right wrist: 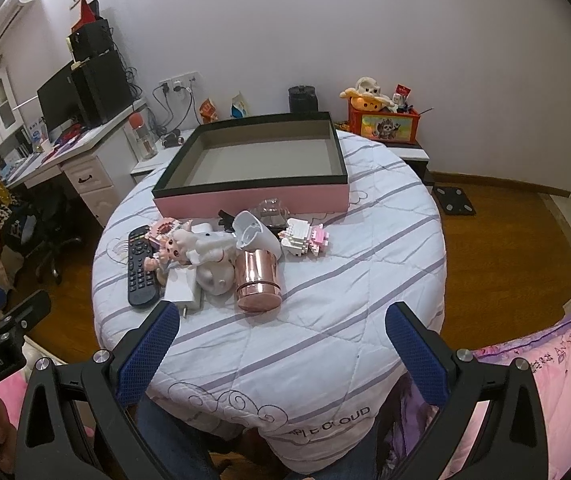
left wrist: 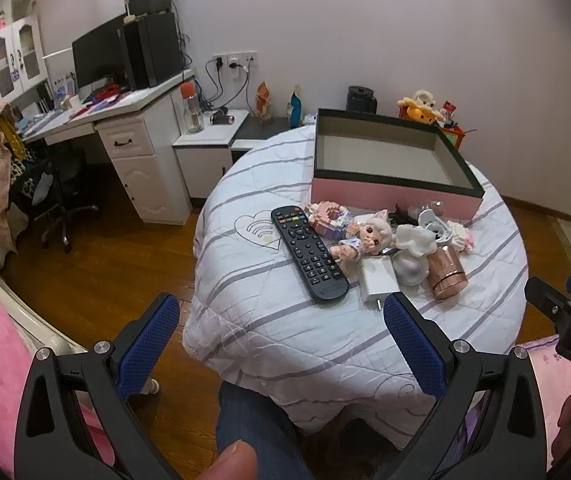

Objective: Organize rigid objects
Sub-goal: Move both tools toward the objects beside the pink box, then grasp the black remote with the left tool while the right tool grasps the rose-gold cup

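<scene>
An empty pink box with a dark rim (left wrist: 389,190) (right wrist: 253,198) stands at the far side of a round table under a striped white quilt (left wrist: 285,320) (right wrist: 325,300). In front of it lies a pile: a black remote (left wrist: 309,254) (right wrist: 140,268), a doll (left wrist: 365,240) (right wrist: 173,250), a white charger (left wrist: 379,280) (right wrist: 183,286), a rose-gold cup on its side (left wrist: 447,274) (right wrist: 257,280), and a white and pink block toy (right wrist: 303,238). My left gripper (left wrist: 281,312) is open and empty, short of the remote. My right gripper (right wrist: 281,320) is open and empty, short of the cup.
A white desk with a monitor (left wrist: 97,60) (right wrist: 57,100) and an office chair (left wrist: 61,200) stand at the left. A toy-filled orange box (right wrist: 381,120) sits behind the table. Wooden floor surrounds the table. A pink bedspread (right wrist: 545,380) lies at the near right.
</scene>
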`<action>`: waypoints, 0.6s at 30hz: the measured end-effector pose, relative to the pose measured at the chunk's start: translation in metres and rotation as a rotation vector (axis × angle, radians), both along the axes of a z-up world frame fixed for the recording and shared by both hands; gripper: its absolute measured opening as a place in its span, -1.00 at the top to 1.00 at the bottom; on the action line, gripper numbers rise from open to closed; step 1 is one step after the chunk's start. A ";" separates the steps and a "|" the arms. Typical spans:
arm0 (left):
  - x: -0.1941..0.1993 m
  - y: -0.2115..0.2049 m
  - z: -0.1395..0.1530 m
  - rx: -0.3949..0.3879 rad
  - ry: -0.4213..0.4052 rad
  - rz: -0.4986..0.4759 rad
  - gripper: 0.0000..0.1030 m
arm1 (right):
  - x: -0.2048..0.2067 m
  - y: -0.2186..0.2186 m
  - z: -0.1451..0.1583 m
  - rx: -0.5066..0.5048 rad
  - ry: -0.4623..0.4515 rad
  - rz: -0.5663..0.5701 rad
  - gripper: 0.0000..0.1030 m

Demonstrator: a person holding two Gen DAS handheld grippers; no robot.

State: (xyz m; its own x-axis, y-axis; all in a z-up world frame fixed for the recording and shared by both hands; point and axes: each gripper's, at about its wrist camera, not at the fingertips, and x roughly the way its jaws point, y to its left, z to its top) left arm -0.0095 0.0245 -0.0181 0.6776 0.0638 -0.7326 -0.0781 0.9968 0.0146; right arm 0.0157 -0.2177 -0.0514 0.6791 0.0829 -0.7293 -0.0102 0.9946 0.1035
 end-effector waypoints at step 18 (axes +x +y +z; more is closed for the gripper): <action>0.073 0.004 -0.076 -0.028 0.121 -0.004 -1.00 | 0.059 -0.005 -0.060 -0.012 0.120 0.017 -1.00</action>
